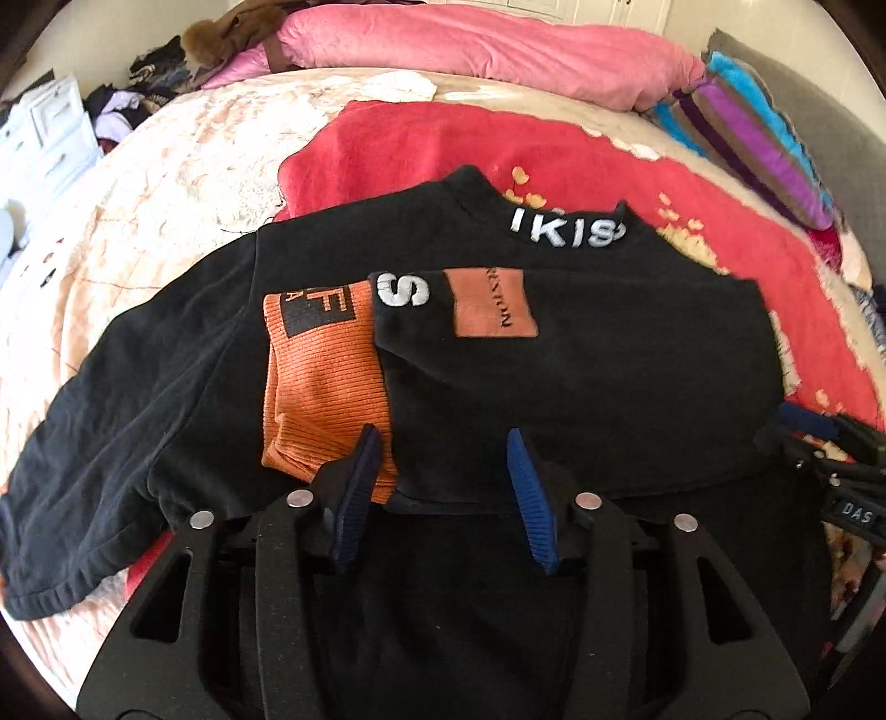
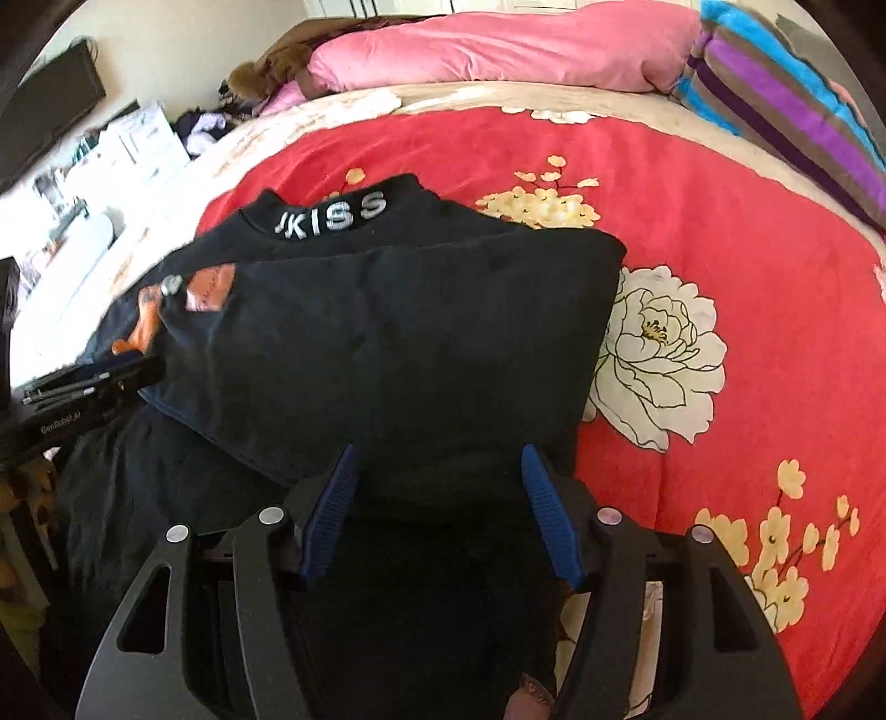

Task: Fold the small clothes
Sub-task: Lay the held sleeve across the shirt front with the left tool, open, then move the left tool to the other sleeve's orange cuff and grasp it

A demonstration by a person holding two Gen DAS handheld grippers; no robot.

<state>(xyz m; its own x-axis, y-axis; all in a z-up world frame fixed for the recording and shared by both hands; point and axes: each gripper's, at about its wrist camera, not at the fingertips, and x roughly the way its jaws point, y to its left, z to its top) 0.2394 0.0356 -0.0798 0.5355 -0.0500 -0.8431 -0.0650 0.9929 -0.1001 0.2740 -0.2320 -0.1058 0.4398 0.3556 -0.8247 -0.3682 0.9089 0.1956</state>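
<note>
A small black top [image 1: 609, 360] with white "KISS" letters on its collar [image 1: 565, 232] lies on the bed. Its right side is folded over the middle, beside an orange ribbed panel [image 1: 321, 387]. One sleeve [image 1: 111, 415] lies spread out to the left. My left gripper [image 1: 443, 448] hovers at the near hem with its blue pads apart, and nothing is pinched. The right gripper [image 2: 437, 462] stands open over the near right edge of the top [image 2: 387, 332], with black cloth under its fingers. Each gripper shows at the edge of the other's view: the right [image 1: 819, 432], the left [image 2: 94, 382].
A red flowered blanket [image 2: 747, 249] covers the bed under the top. At the far end lie a pink quilt [image 1: 470, 44] and a striped pillow [image 1: 747, 127]. White drawers [image 1: 50, 127] and a heap of clothes [image 1: 138, 94] stand off to the left.
</note>
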